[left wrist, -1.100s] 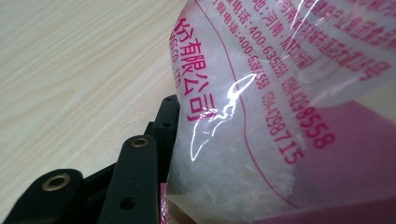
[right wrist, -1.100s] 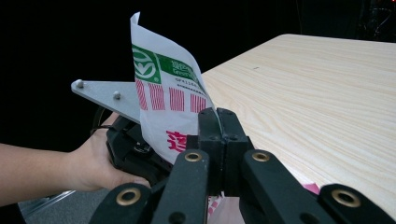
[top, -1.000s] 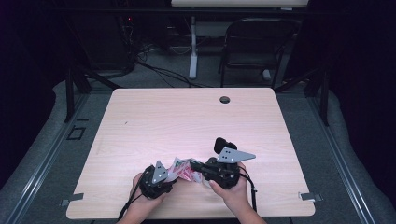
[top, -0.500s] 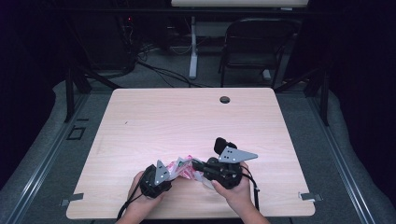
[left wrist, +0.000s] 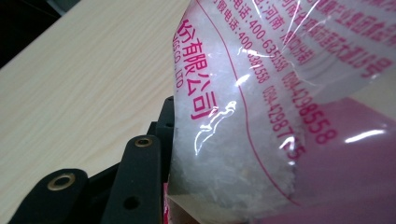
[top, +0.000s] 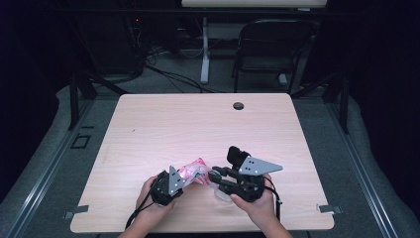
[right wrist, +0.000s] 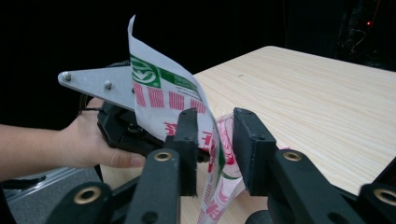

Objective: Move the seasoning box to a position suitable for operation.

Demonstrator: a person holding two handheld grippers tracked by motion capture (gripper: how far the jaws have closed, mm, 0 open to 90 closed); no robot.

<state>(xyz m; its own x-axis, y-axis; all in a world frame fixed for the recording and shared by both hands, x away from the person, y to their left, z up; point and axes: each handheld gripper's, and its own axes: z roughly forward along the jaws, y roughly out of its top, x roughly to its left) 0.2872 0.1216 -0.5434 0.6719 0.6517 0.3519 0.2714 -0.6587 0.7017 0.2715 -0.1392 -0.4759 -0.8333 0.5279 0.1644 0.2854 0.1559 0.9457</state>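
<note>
Holding bag (top: 194,171): left gripper (top: 181,178) clamped on it | right gripper (right wrist: 215,149) jaws just opened, bag between

I see a pale, light-wood rectangular table (top: 148,134) with rounded corners; a small round dark cable hole (top: 238,106) sits near its far edge (just right of centre). A pink-and-clear crinkled plastic bag (top: 194,171) is near its near edge.

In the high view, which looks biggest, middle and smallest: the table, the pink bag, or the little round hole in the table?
1. Table, biggest by far.
2. Pink bag, crumpled between the two claws near the front edge.
3. Round hole, smallest; it sits farther from the camera, so it may look a bit smaller than it is.
</note>
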